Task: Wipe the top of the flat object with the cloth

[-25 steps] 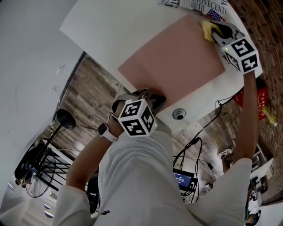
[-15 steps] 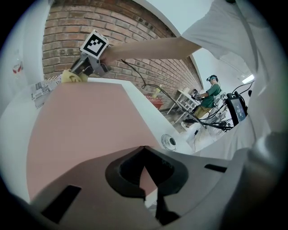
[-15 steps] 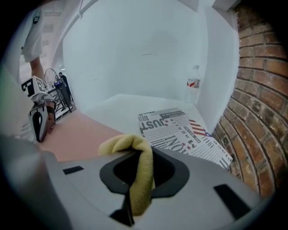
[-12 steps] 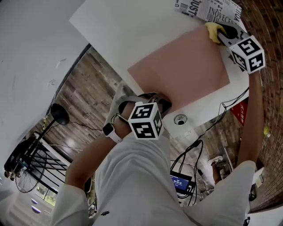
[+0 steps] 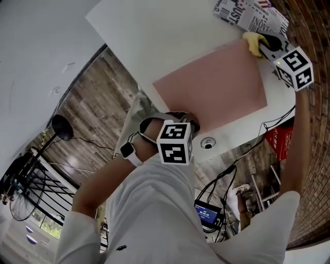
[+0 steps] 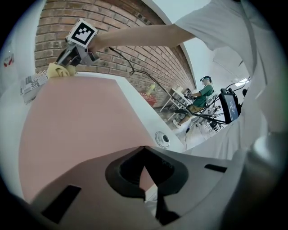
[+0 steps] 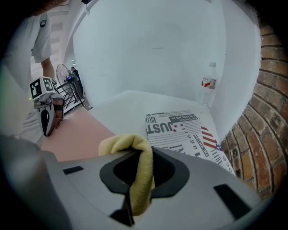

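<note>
Your right gripper barely moved: fingers pinched soft, limp yellow cloth at pink mat corner; left gripper fingers closed.

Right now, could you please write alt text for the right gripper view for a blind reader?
The right hand-held gripper is shut on a yellow cloth at the edge of a pink sheet on a white table. A newspaper lies just beyond, a bottle stands by the far wall, and the left hand-held gripper touches the sheet at the view's left.

Yellow cloth, pink flat object, white table, black-and-white printed newspaper.
</note>
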Motion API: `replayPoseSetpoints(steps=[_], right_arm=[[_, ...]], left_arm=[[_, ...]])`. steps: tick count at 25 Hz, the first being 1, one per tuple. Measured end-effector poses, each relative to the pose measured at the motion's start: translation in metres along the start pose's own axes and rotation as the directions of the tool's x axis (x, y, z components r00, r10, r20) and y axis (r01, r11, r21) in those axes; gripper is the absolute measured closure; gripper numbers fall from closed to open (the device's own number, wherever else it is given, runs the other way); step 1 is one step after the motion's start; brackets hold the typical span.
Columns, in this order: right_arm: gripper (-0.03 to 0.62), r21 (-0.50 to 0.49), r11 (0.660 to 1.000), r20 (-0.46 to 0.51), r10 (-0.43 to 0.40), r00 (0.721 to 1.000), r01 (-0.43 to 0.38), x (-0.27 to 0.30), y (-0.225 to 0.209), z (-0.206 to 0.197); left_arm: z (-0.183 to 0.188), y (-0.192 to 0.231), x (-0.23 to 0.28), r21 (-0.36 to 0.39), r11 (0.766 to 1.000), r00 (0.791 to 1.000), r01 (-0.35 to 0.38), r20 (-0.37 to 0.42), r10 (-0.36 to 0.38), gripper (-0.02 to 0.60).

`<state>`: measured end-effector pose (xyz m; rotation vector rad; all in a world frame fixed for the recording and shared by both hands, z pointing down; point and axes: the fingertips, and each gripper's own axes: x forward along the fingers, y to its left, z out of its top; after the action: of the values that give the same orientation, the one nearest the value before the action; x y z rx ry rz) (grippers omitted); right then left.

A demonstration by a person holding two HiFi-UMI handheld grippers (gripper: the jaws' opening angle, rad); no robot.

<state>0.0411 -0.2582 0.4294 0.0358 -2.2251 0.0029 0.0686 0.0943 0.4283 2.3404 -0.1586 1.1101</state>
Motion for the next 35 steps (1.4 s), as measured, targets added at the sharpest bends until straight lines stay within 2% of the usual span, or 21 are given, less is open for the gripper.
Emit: replayPoseSetpoints(steps=[4,13,17,20,22,25,30,35], right_arm=[[0.533,-0.038,0.999,-0.006,0.023,1.0,-0.024,0.007,-0.007,0.01],[0.533,-0.18,0.978,-0.079,0.091,0.993,-0.104,0.037,0.0,0.052],[0.534,-0.288,0.934,-0.189,0.16,0.969,-0.21,0.054,0.024,0.057],[0.536,-0.325,0.901,-0.247,0.212,0.946,-0.287,0.064,0.045,0.062],[0.536,-0.327,0.883,-0.264,0.257,0.93,-0.337,0.07,0.061,0.067],[0.536,-0.339,0.854,-0.288,0.304,0.908,-0.394,0.078,0.084,0.074],[0.537,-0.356,0.815,-0.313,0.358,0.88,-0.458,0.092,0.121,0.088],[0.537,-0.383,0.77,-0.335,0.4,0.853,-0.511,0.106,0.164,0.105]], left_arm=[[0.004,-0.003,0.002,-0.004,1.0,1.0,0.019,0.002,-0.019,0.565],[0.001,0.004,-0.004,0.024,0.999,0.999,-0.031,0.03,0.031,0.565],[0.002,0.004,-0.003,0.041,0.997,0.997,-0.068,0.051,0.065,0.565],[0.001,0.003,-0.003,0.085,0.989,0.991,-0.119,0.071,0.113,0.565],[0.001,0.002,-0.003,0.104,0.983,0.986,-0.15,0.092,0.14,0.565],[0.004,0.004,-0.004,0.09,0.981,0.979,-0.173,0.121,0.161,0.565],[0.007,0.009,-0.006,0.039,0.983,0.975,-0.179,0.145,0.171,0.565],[0.007,0.008,-0.005,0.061,0.981,0.974,-0.184,0.145,0.174,0.565]])
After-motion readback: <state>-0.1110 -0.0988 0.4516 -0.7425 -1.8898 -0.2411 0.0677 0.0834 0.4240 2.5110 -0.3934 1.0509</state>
